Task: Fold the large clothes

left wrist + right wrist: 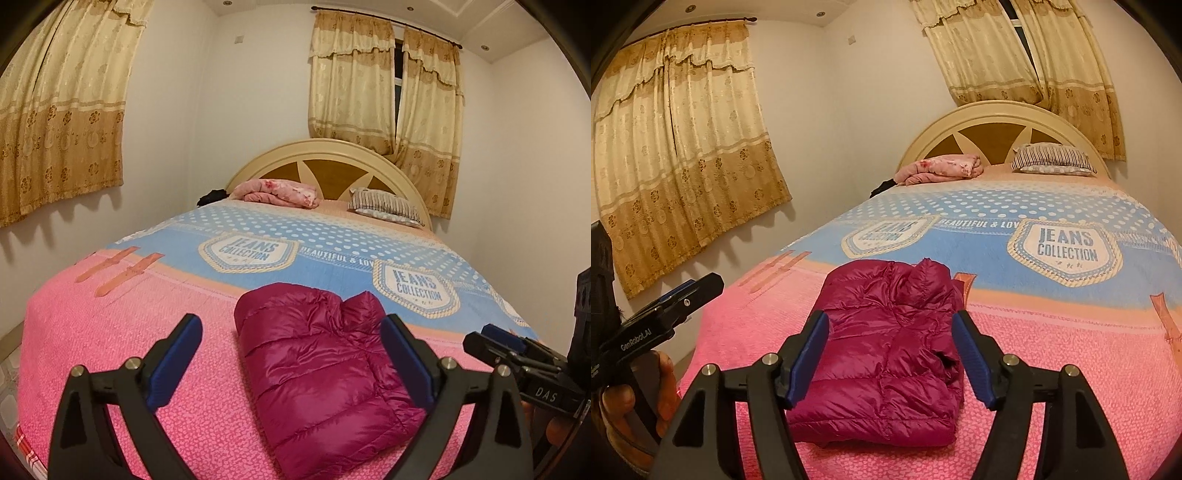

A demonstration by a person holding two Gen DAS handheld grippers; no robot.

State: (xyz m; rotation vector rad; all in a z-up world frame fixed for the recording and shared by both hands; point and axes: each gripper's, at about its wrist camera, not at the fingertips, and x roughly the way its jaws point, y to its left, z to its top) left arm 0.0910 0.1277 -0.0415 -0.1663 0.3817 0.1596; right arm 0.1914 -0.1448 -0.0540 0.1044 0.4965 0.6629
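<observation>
Jacket (325,373) sits folded on bed (129,332); left gripper (291,354) and right gripper (890,354) both spread, empty. Back off clear, don't snag it.

The bedspread (1071,325) carries two badges reading "JEANS COLLECTION", with "BEAUTIFUL & LOV" between them. Beside the bedspread, the left claw (698,288) reads "GenRobot.AI"; the right claw (491,338) reads "DAS".
</observation>
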